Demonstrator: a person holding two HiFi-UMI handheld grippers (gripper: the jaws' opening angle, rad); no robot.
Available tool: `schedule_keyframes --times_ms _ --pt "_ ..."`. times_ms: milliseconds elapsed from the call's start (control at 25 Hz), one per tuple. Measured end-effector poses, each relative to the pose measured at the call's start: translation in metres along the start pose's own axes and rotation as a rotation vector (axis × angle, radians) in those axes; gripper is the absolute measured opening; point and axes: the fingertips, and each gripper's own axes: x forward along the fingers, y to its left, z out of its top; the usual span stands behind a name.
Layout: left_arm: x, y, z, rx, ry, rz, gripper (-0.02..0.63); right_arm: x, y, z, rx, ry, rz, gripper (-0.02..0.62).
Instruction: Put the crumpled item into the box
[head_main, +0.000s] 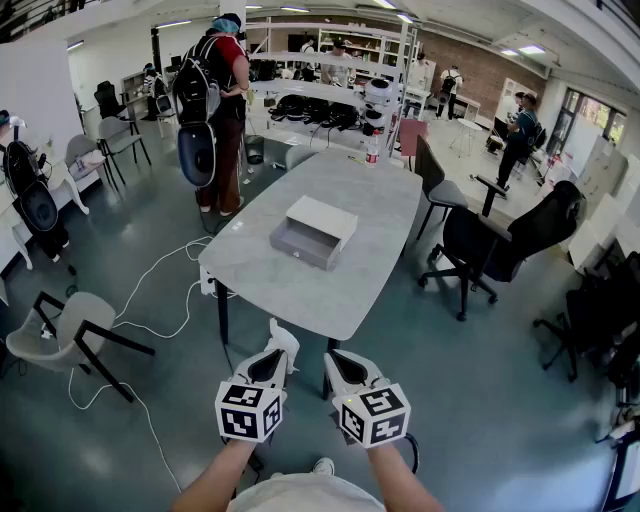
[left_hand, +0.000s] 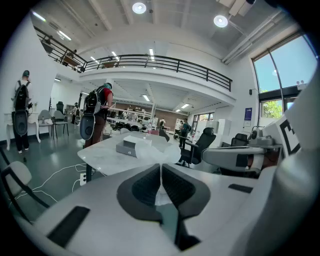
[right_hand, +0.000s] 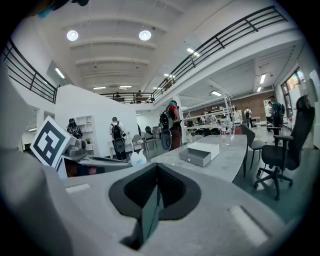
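The box (head_main: 314, 232) is grey with a white lid part and lies in the middle of the grey table (head_main: 330, 180), far ahead of both grippers. It also shows as the box (left_hand: 129, 146) and the box (right_hand: 200, 152). My left gripper (head_main: 272, 356) is held low in front of the table's near end, shut on a white crumpled item (head_main: 283, 338). That thin, translucent crumpled item (left_hand: 150, 148) sticks out past the closed left gripper (left_hand: 160, 167). My right gripper (head_main: 345, 366) hangs beside it, and the right gripper (right_hand: 157, 171) is shut with nothing in it.
A person with a backpack (head_main: 215, 100) stands at the table's far left. Black office chairs (head_main: 480, 240) stand to the right and a grey chair (head_main: 60, 335) to the left. White cables (head_main: 160, 290) trail over the floor. A bottle (head_main: 372, 150) stands at the table's far end.
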Motion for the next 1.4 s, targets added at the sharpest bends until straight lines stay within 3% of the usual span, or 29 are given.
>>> schedule_keyframes --times_ms 760,1040,1400 --pt "0.041 -0.021 0.012 0.009 0.017 0.073 0.018 0.001 -0.056 -0.007 0.061 0.010 0.076 0.005" --pt "0.054 0.010 0.012 -0.016 0.023 0.100 0.018 0.035 -0.059 -0.006 0.066 0.033 0.093 0.005" --pt "0.089 0.067 0.029 -0.041 0.036 0.078 0.018 0.103 -0.060 0.005 0.068 0.066 0.080 0.005"
